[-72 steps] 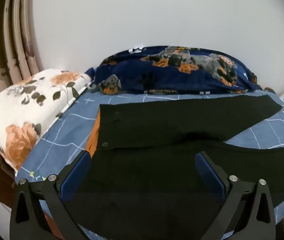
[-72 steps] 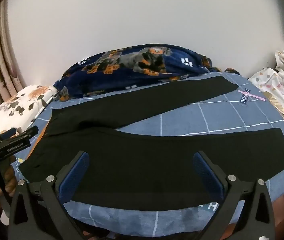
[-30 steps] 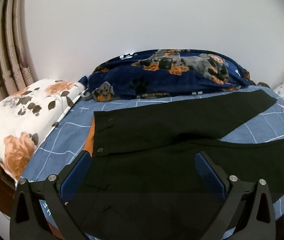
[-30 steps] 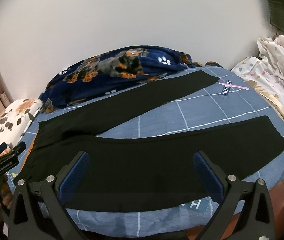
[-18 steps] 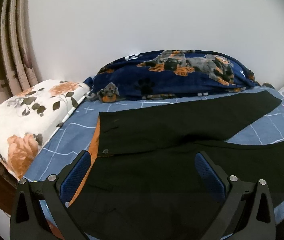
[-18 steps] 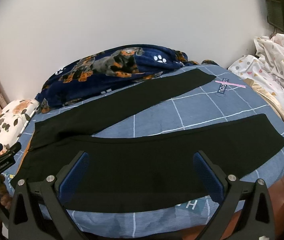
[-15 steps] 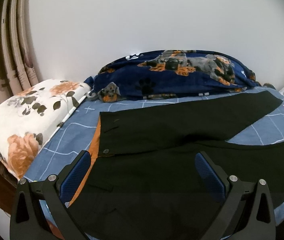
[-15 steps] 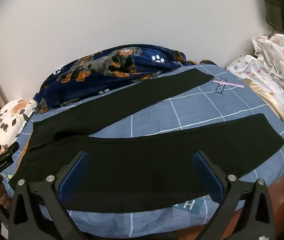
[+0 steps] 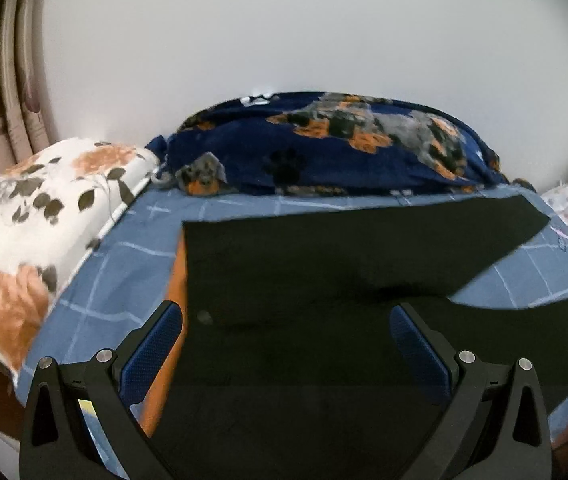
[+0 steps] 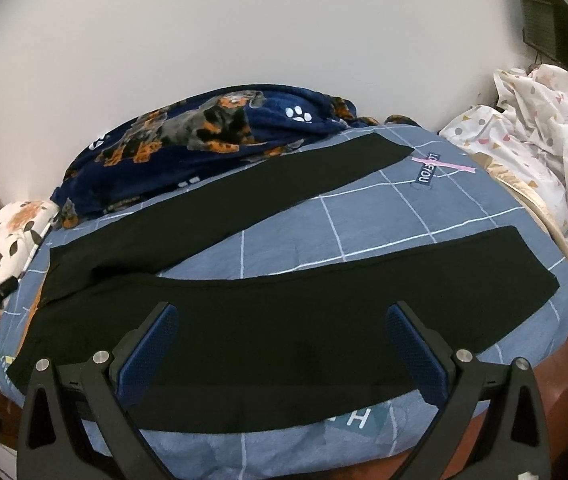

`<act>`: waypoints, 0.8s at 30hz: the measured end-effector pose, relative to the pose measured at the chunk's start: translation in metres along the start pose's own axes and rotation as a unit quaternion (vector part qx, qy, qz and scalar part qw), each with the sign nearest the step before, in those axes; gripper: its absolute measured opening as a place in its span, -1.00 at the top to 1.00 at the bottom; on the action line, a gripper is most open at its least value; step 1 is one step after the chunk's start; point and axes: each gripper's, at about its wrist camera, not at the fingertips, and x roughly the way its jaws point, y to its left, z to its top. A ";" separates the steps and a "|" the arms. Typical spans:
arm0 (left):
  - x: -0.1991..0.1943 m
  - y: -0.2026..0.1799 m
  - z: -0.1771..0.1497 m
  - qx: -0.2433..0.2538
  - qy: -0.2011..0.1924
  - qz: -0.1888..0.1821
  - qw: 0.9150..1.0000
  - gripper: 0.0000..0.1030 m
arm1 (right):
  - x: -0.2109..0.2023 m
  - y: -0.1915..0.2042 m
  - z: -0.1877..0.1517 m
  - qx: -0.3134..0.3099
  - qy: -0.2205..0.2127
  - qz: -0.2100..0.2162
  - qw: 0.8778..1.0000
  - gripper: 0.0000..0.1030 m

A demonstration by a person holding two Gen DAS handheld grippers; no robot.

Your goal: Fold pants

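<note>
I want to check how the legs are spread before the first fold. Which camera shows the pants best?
The right wrist view: the pants lie flat with both legs visible to their hems, spread in a V on the bed. The left wrist view shows only the waist end; the near leg runs out of frame.

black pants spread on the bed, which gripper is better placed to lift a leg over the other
Right. The right gripper hangs open over the near leg of the flat black pants; the left gripper faces the waistband end.
</note>
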 end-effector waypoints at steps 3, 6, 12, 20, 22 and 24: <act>0.026 0.027 0.018 -0.002 0.024 -0.012 1.000 -0.99 | 0.005 0.002 0.003 -0.004 0.005 -0.004 1.000 -1.00; 0.071 0.067 0.038 -0.016 0.063 -0.017 0.998 -0.94 | 0.016 0.003 0.003 -0.003 0.018 -0.006 1.000 -1.00; 0.162 0.142 0.056 -0.082 0.133 -0.041 0.987 -0.39 | 0.039 0.006 0.002 -0.004 0.046 -0.015 0.999 -1.00; 0.239 0.168 0.074 -0.074 0.156 -0.095 0.980 -0.33 | 0.070 0.010 0.000 -0.007 0.087 -0.029 0.996 -1.00; 0.255 0.165 0.077 -0.050 0.165 -0.091 0.981 -0.33 | 0.076 0.011 -0.001 -0.008 0.094 -0.032 0.995 -1.00; 0.266 0.157 0.077 -0.016 0.172 -0.084 0.981 -0.33 | 0.079 0.012 -0.001 -0.009 0.099 -0.035 0.994 -1.00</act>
